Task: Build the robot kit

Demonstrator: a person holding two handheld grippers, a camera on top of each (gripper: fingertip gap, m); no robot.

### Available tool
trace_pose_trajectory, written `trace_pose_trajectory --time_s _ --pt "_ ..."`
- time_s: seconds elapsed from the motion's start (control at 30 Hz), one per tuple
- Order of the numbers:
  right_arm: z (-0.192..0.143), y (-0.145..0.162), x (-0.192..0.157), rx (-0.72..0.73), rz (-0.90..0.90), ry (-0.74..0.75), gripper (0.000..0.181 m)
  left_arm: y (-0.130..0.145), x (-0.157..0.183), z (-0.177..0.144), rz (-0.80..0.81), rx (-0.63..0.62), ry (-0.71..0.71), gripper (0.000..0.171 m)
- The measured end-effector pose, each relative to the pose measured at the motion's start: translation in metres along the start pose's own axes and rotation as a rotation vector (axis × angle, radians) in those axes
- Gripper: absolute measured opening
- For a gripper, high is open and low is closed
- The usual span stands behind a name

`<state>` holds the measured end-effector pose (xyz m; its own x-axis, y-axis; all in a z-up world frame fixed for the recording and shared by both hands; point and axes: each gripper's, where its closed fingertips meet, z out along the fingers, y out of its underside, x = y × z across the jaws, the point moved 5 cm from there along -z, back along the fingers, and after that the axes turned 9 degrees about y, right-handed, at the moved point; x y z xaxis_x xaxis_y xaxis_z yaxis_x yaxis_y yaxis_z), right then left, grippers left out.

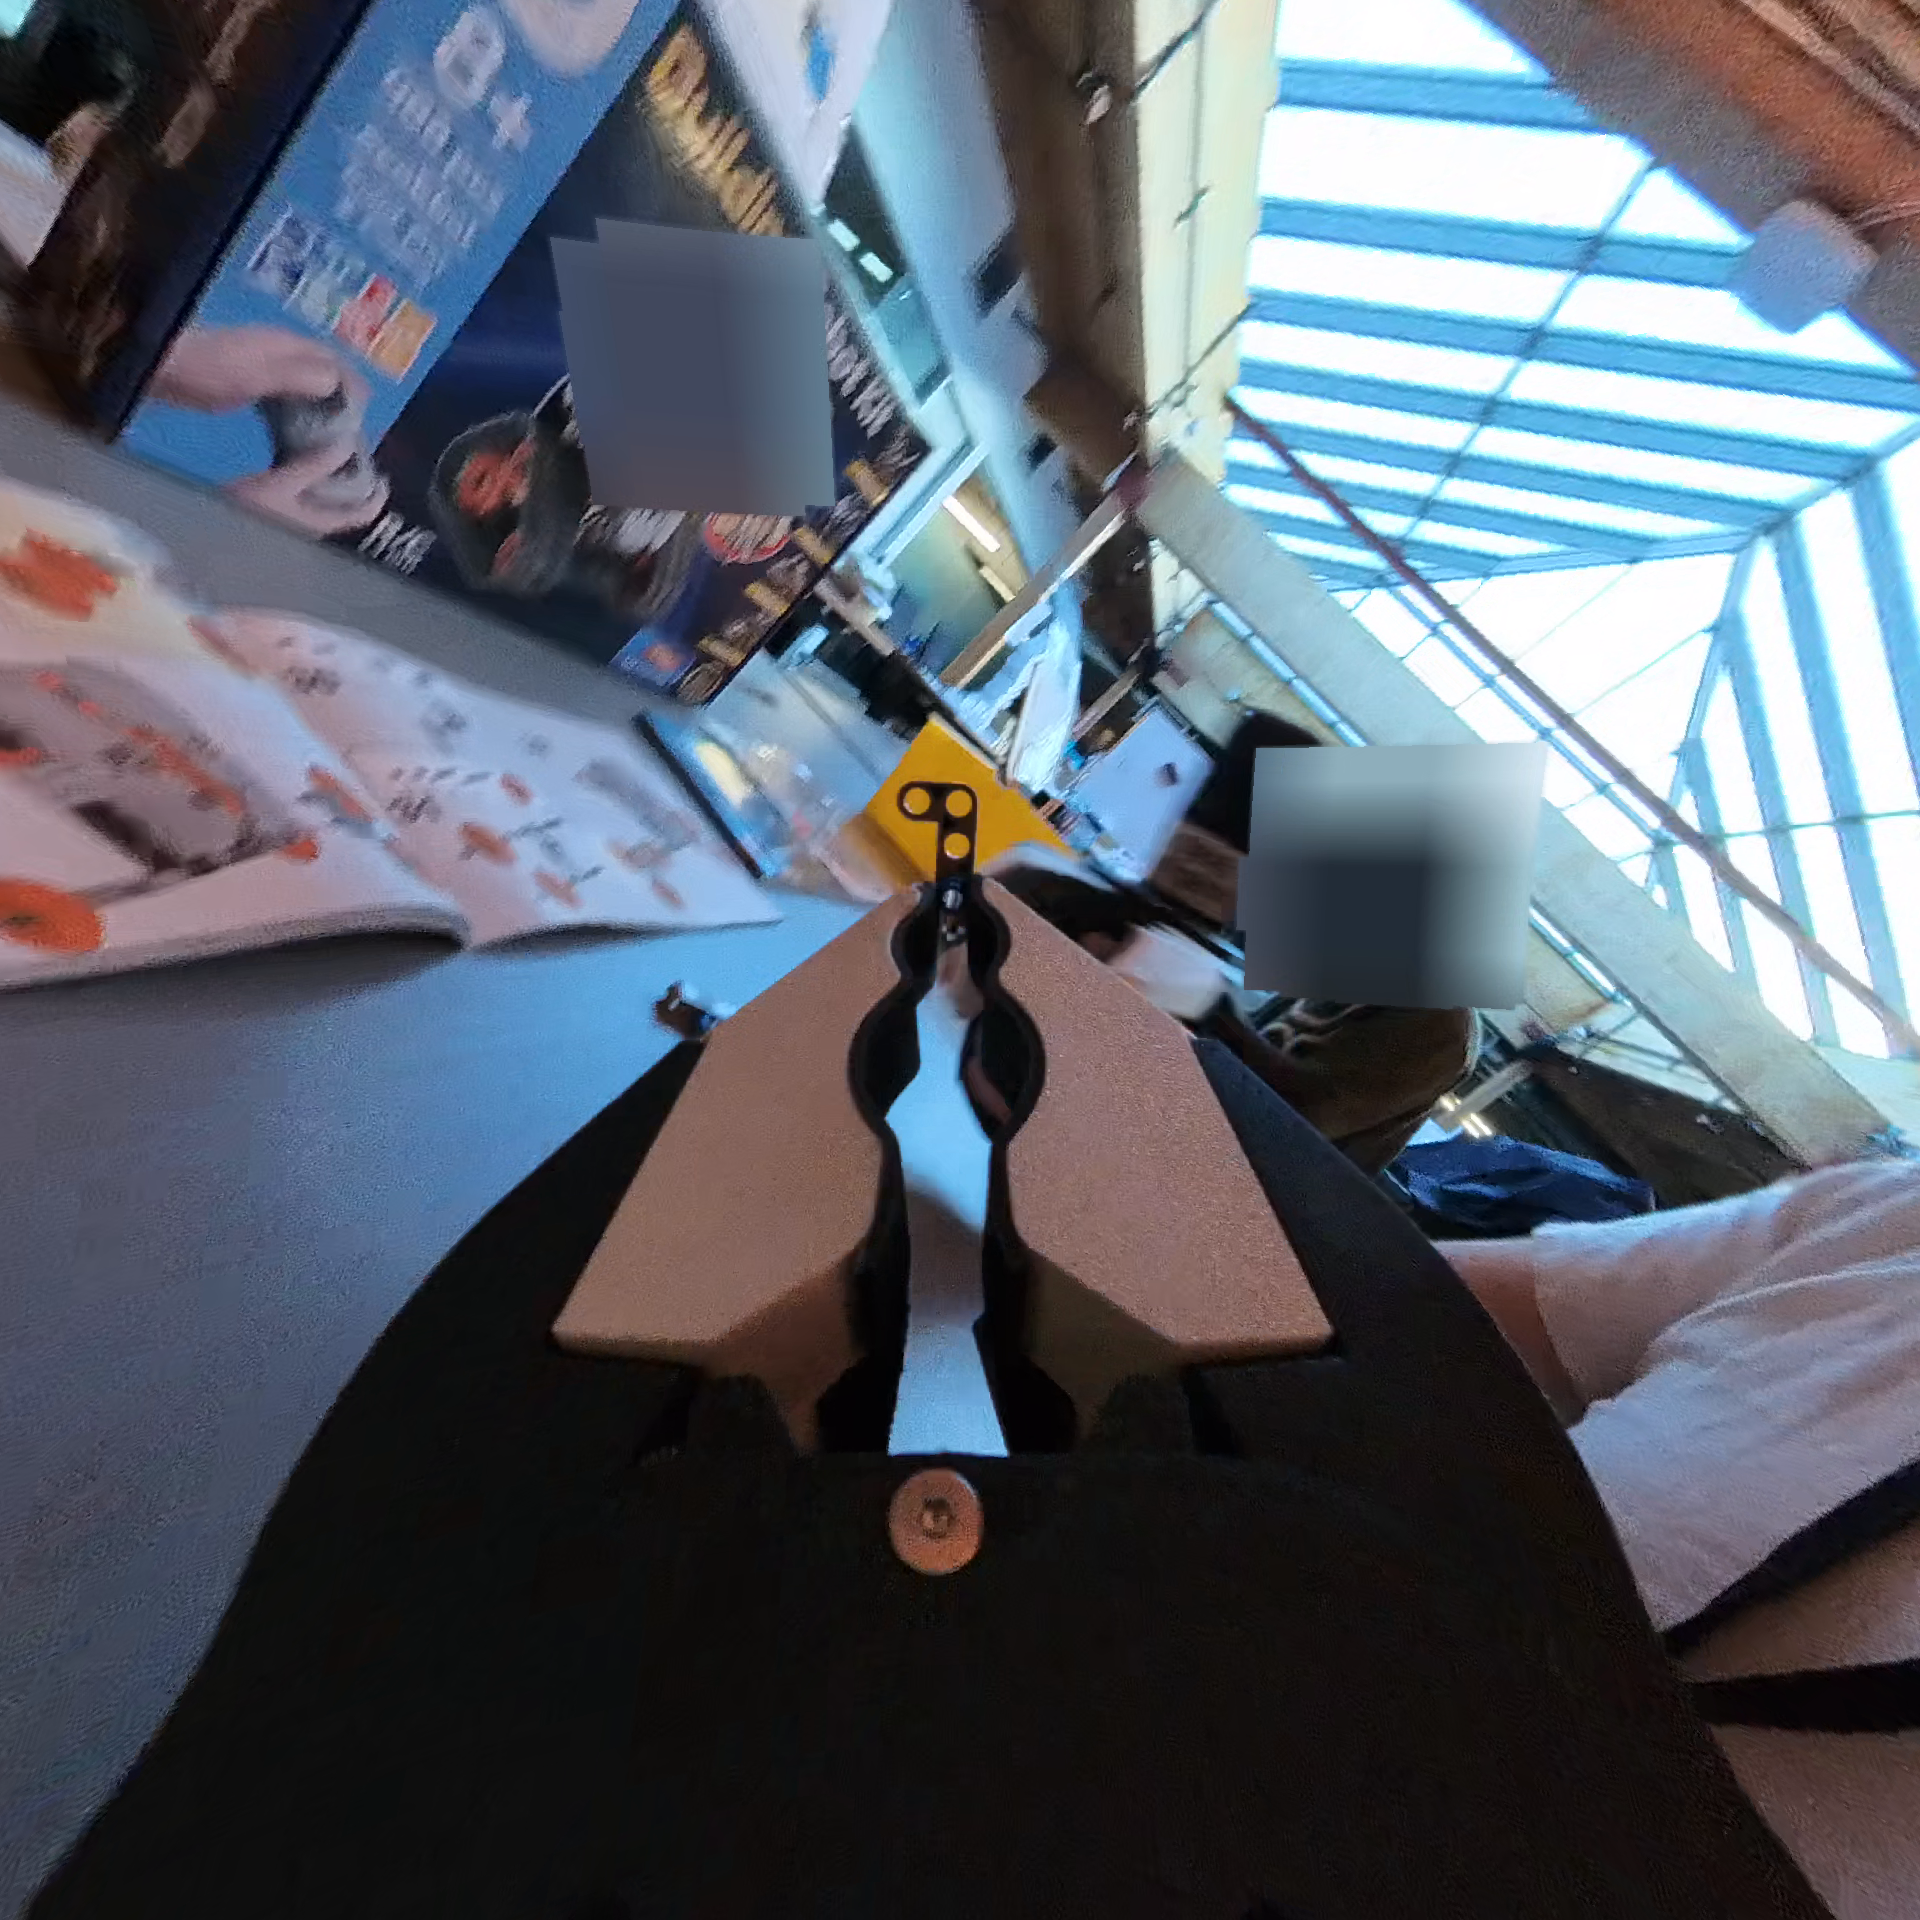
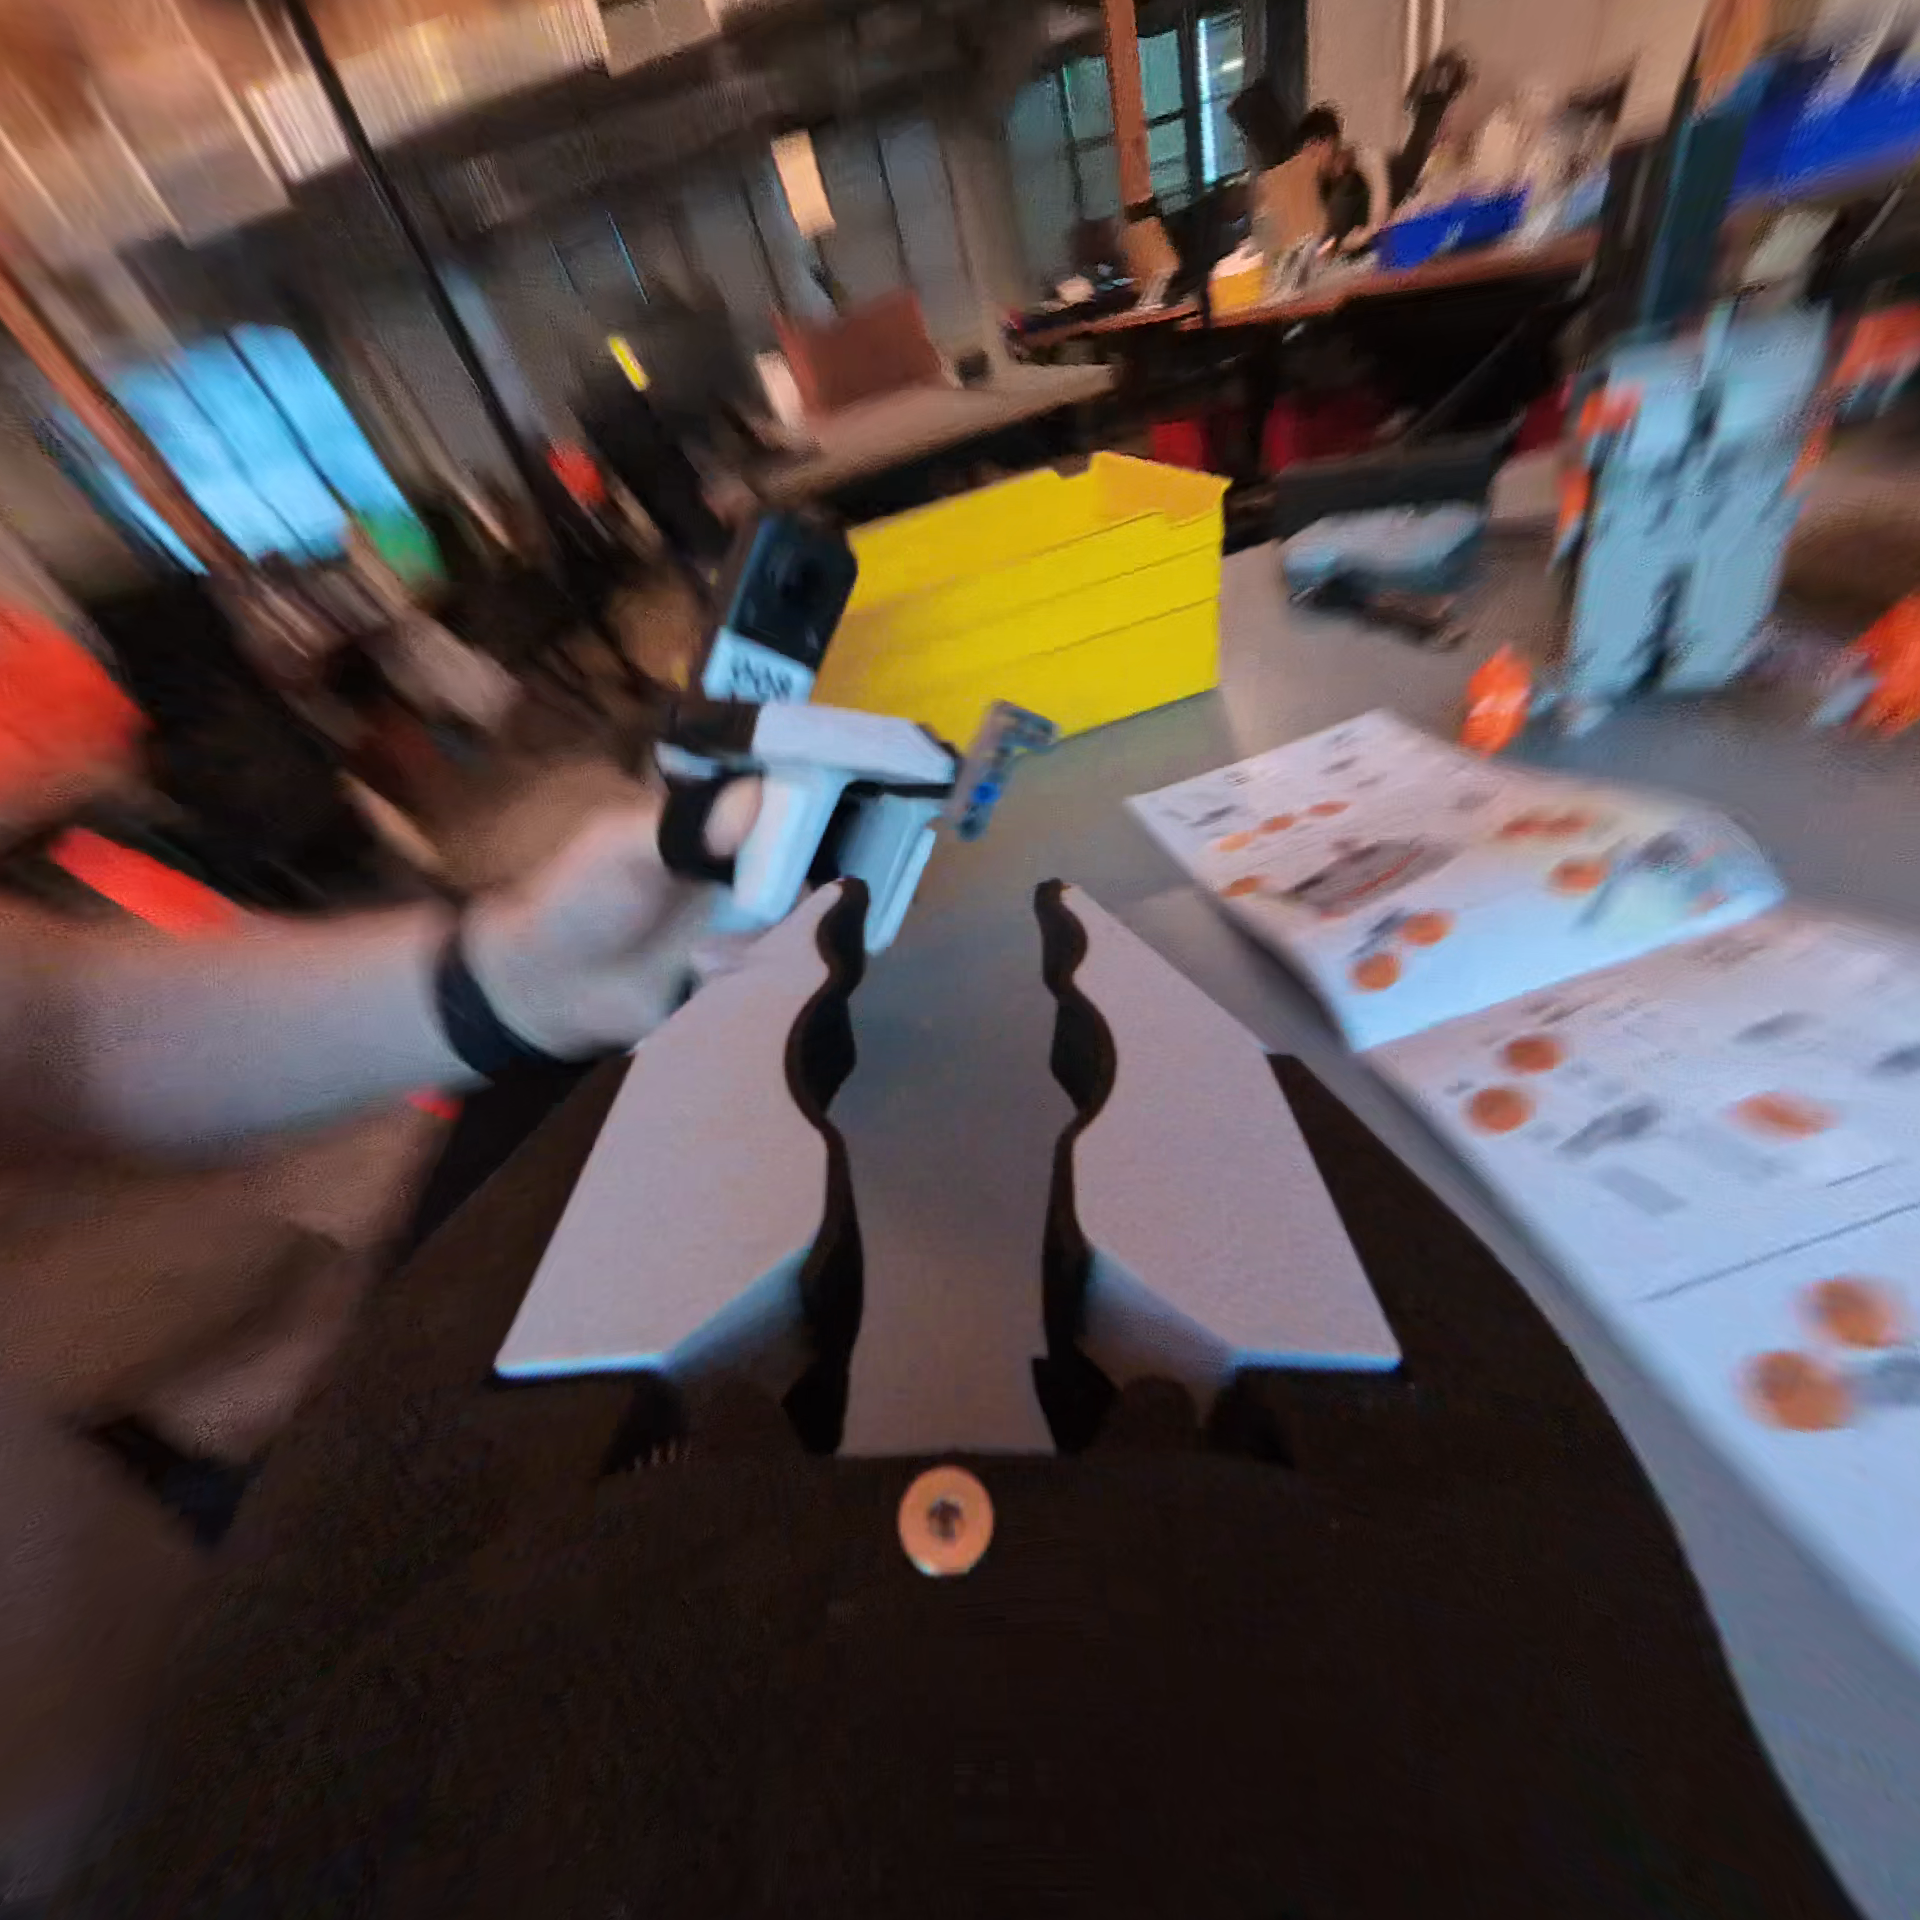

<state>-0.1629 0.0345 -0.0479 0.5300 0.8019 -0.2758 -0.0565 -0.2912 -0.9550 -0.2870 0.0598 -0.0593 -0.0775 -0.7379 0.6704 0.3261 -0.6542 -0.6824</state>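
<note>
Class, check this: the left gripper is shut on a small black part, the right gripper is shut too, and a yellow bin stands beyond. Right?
Not quite. The right gripper is open and empty, as the right wrist view shows. The left gripper is shut on the black part, with the yellow bin beyond.

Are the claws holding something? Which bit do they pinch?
The left claw pinches a small black holed piece by its lower end; the holed top sticks out. The right claw is open and holds nothing.
</note>
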Motion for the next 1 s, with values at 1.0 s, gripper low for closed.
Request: trace_pose_trajectory --time_s 1.0 --pt "0.008 0.009 0.012 -0.074 0.266 -0.273 0.006 0.022 0.007 0.028 0.137 -0.322 0.085 0.0"
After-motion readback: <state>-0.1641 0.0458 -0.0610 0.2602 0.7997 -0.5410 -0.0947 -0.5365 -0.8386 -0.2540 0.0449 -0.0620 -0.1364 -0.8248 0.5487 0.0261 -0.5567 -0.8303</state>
